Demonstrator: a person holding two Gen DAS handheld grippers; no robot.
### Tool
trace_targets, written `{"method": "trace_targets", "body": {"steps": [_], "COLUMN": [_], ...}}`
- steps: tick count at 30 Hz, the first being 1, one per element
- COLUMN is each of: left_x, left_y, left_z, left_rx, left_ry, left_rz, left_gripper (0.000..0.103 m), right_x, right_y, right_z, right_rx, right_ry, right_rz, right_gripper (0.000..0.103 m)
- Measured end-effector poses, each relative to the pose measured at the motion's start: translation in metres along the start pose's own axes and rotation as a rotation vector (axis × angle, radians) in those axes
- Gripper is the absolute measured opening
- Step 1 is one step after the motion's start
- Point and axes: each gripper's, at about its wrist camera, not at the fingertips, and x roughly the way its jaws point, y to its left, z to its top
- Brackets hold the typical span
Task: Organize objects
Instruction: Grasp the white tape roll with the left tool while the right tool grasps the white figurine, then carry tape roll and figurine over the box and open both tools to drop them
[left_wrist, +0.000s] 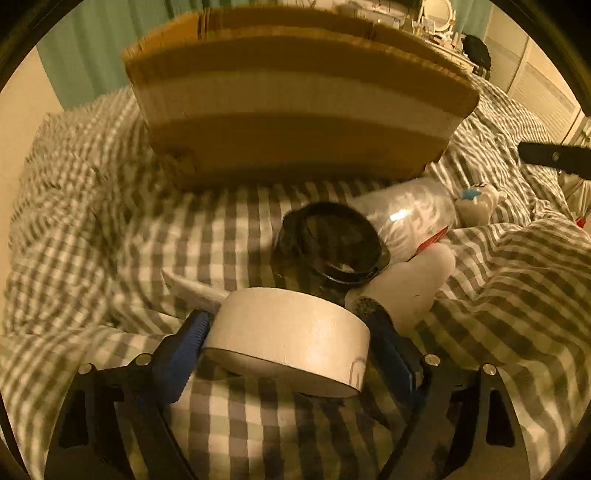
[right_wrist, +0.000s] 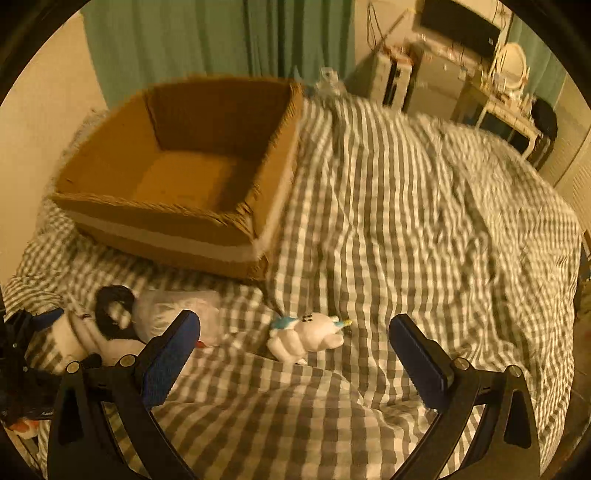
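The left hand-held gripper is clenched on a white roll of tape, one blue pad against each side of the roll, which hangs tilted above the checked bed cover; just ahead of it lies a dark round container with a black rim, with a white bottle ahead and to the right, touching that container; a clear plastic bottle lies farther ahead to the right, and a small white plush toy sits beyond it; straight ahead, past all of these, stands the open cardboard box, its near wall facing the gripper.

The right hand-held gripper is released, its fingers spread wide with nothing between them; the white plush toy lies on the bed just ahead, between the fingertips; the cardboard box sits well ahead to the left, its inside bare; the left gripper with the tape shows at the far left.
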Motion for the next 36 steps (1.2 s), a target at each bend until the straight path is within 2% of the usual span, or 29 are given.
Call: {"method": "trace_targets", "body": {"steps": [4,8,14,17,18,21,28,31,36], "left_x": [0.002,-0.01,-0.036,-0.044,-0.046,-0.053,-0.083,-0.104,-0.147], "left_y": [0.004,0.004,0.006,0.01,0.011,0.016,0.028,0.032,0.032], "left_z": [0.001,0.002,0.008,0.009,0.01,0.008,0.009,0.02,0.05], "left_rx": [-0.013,-0.004,0.003,-0.008,-0.012,-0.026,-0.048,-0.016,0.016], "left_ry": [-0.012,-0.044,-0.122,-0.141,-0.145,-0.155,-0.2,-0.251,-0.368], "left_rz": [-0.024,-0.013,0.023,0.034,0.036,0.051,0.061,0.034,0.002], "left_gripper": [0.087,0.087,0.087,0.087,0.087,0.087,0.087,0.087,0.087], "right_x": [0.039,0.069,0.108,0.116,0.115,0.095,0.002,-0.041,-0.09], "right_y": [-0.005,-0.01,-0.011,-0.011,-0.012,-0.015,-0.011,-0.001,0.014], "right_z": [0.004,0.002,-0.005,-0.009,-0.01,-0.007,-0.009,-0.014,-0.001], "right_rx": [0.022,0.05,0.064,0.068,0.072,0.084,0.073,0.051,0.019], "right_ry": [0.133,0.229,0.378,0.415,0.415,0.345,0.075,-0.043,-0.173], "right_rz": [0.011,0.017,0.032,0.032,0.034,0.035,0.053,0.067,0.101], "right_gripper": [0.095,0.084,0.081,0.066,0.066,0.066,0.066,0.066,0.066]}}
